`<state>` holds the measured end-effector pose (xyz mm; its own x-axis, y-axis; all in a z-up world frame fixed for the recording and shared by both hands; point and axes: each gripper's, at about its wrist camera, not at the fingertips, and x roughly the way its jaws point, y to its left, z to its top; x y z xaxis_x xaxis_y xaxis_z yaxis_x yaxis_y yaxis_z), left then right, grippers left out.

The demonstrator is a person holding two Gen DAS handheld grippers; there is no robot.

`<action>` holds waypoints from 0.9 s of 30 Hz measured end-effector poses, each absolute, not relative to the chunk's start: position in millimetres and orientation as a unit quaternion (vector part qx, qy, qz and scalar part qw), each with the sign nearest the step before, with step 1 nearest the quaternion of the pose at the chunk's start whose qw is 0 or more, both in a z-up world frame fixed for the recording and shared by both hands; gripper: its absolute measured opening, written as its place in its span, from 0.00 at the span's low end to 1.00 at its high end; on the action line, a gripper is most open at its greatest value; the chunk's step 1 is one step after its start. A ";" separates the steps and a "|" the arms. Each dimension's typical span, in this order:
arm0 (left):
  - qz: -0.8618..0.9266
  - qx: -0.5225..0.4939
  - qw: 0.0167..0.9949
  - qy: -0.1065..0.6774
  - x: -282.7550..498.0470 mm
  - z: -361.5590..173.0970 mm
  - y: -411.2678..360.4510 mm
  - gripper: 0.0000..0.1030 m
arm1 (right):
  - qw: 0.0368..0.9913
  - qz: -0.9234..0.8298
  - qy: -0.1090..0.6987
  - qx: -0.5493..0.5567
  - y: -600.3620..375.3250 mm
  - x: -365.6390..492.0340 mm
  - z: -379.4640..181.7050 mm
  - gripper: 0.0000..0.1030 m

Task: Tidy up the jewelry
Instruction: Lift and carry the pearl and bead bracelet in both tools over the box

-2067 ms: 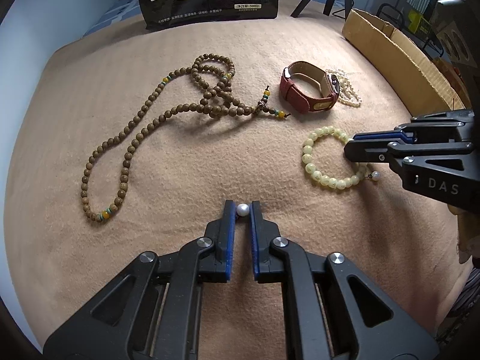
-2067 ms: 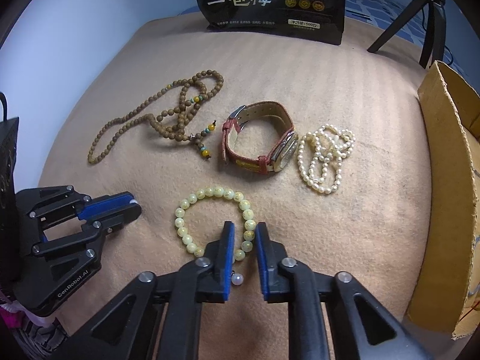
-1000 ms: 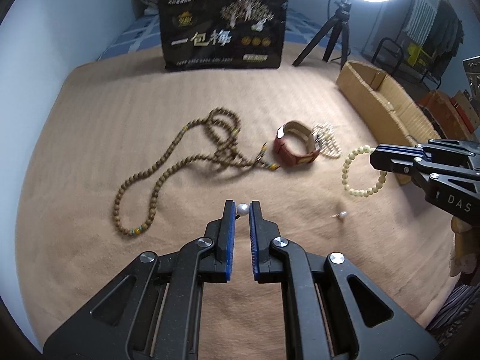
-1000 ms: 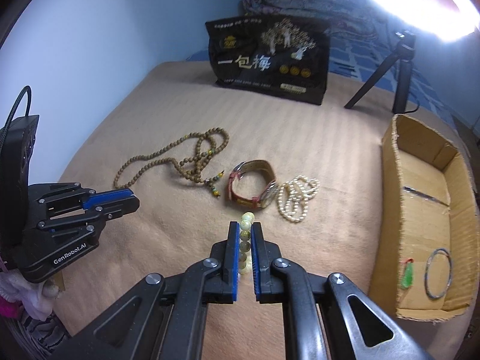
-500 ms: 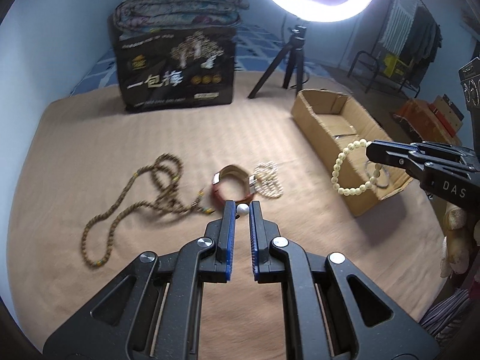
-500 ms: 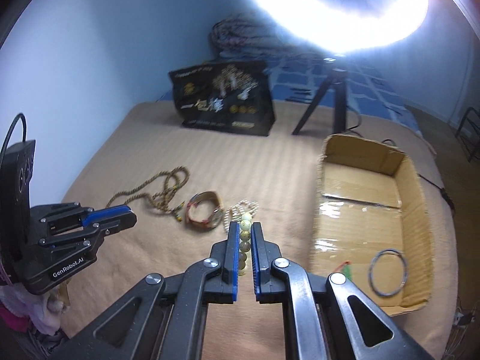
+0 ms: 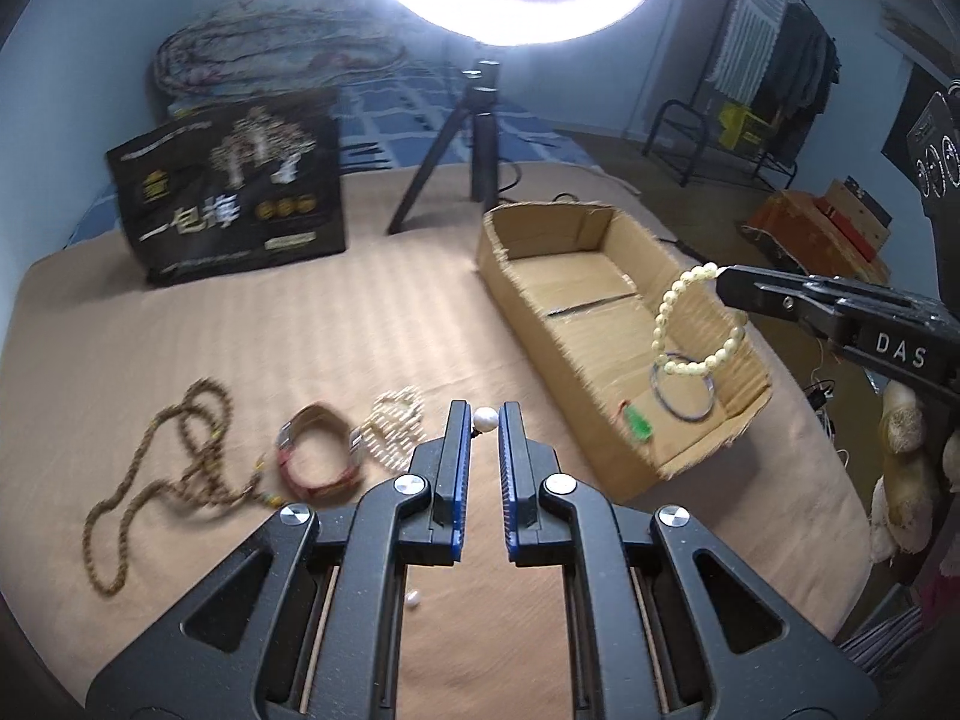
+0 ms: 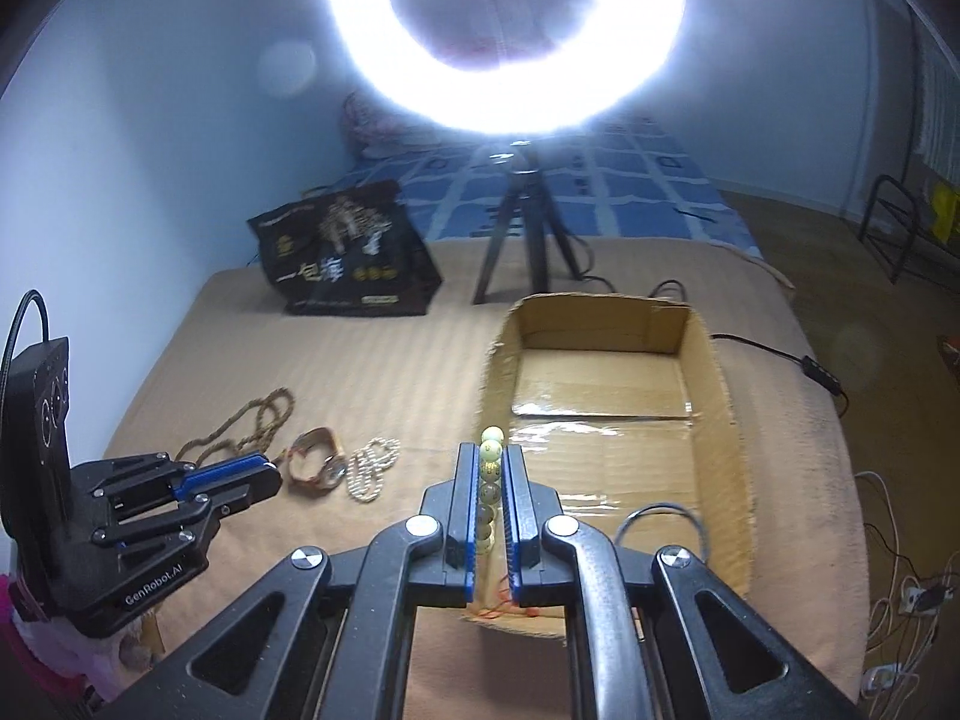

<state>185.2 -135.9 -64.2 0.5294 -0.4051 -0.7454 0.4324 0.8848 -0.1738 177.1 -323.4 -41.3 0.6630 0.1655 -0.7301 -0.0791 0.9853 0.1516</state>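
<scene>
My left gripper (image 7: 485, 420) is shut on a small white pearl (image 7: 485, 418), held above the tan blanket. My right gripper (image 8: 491, 459) is shut on a pale yellow bead bracelet (image 8: 491, 453); in the left wrist view the bracelet (image 7: 690, 324) hangs over the near end of the open cardboard box (image 7: 510, 276). The box (image 8: 714, 372) holds a dark ring (image 7: 684, 387) and a green pendant (image 7: 639, 423). On the blanket lie a brown bead necklace (image 7: 162, 474), a brown leather watch (image 7: 315, 450) and a white pearl strand (image 7: 396, 426).
A second loose pearl (image 7: 412, 599) lies on the blanket under my left gripper. A black printed bag (image 7: 234, 204) and a ring light tripod (image 7: 474, 144) stand at the far edge. Cables (image 8: 774, 354) run right of the box.
Both grippers have lifted and swung right toward the box. The bracelet came off the blanket and now hangs over the box's near end. The left gripper keeps its pearl.
</scene>
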 end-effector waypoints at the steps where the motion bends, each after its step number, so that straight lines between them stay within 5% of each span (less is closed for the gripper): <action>1: -0.243 0.017 0.874 0.420 187.8 -63.4 -142.5 0.07 | 0.910 0.065 0.405 0.054 -326.1 178.2 -41.1 0.04; 27: -0.272 0.028 0.860 0.432 245.9 -95.9 -237.6 0.07 | 0.897 0.002 0.435 0.079 -404.5 226.0 -81.1 0.04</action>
